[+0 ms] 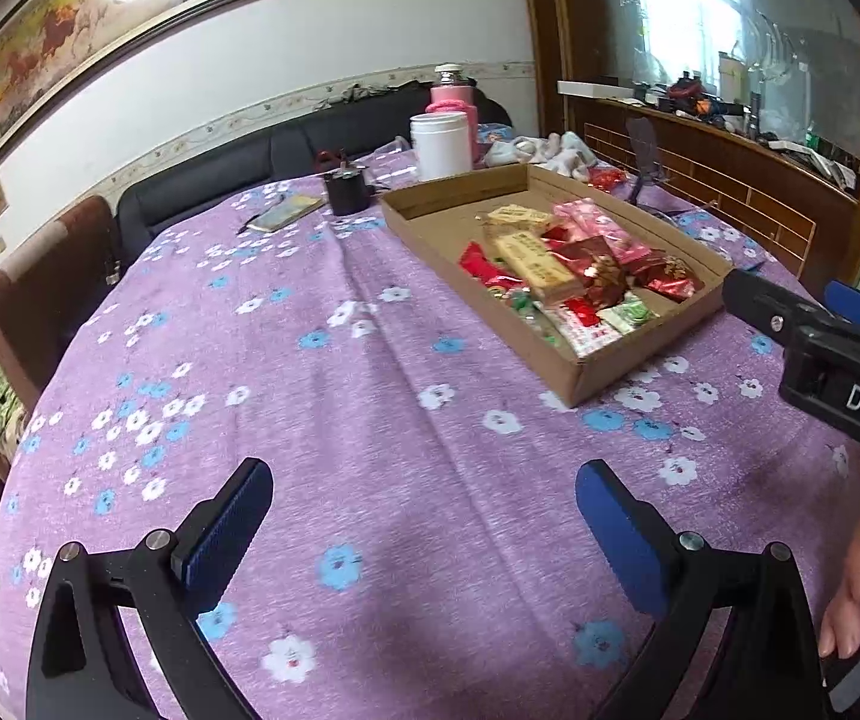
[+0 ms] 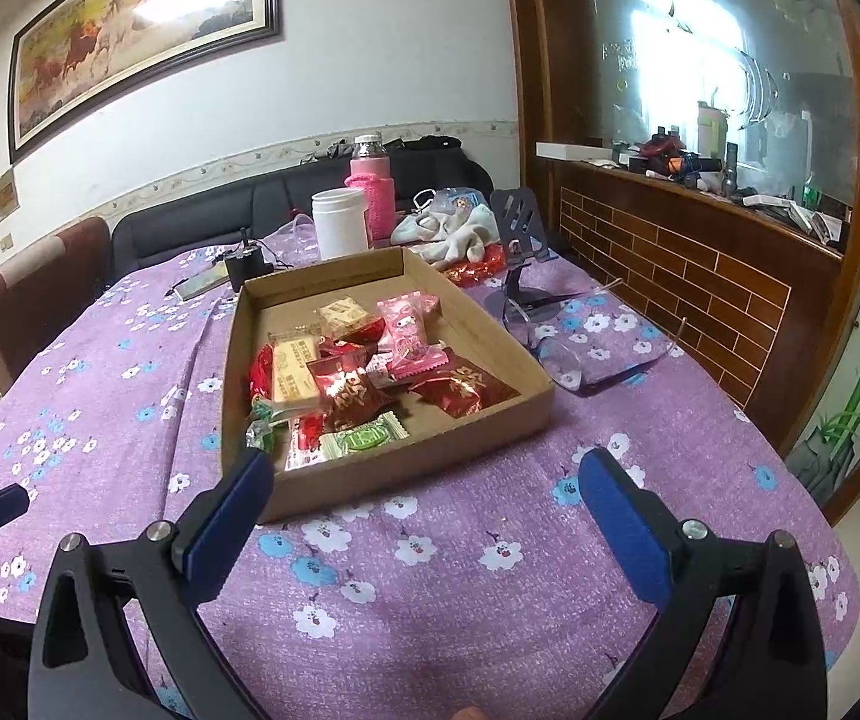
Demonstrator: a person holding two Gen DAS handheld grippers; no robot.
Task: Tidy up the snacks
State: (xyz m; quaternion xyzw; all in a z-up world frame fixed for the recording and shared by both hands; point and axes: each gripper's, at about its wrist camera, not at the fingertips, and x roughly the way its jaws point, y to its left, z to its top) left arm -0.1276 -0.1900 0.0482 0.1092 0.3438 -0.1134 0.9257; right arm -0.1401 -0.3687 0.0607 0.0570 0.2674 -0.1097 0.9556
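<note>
Both the left tool (image 1: 423,516) and right tool (image 2: 426,501) hang wide and empty near the cardboard tray (image 2: 493,324), whose light, crinkly, slippery snacks (image 2: 363,387) are probably best pinched across a flat middle.

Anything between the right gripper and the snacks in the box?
Only the box's near wall. The right gripper hangs open just short of it, so it must go over that low wall to reach the snacks. Nothing else visible on the cloth between them.
</note>
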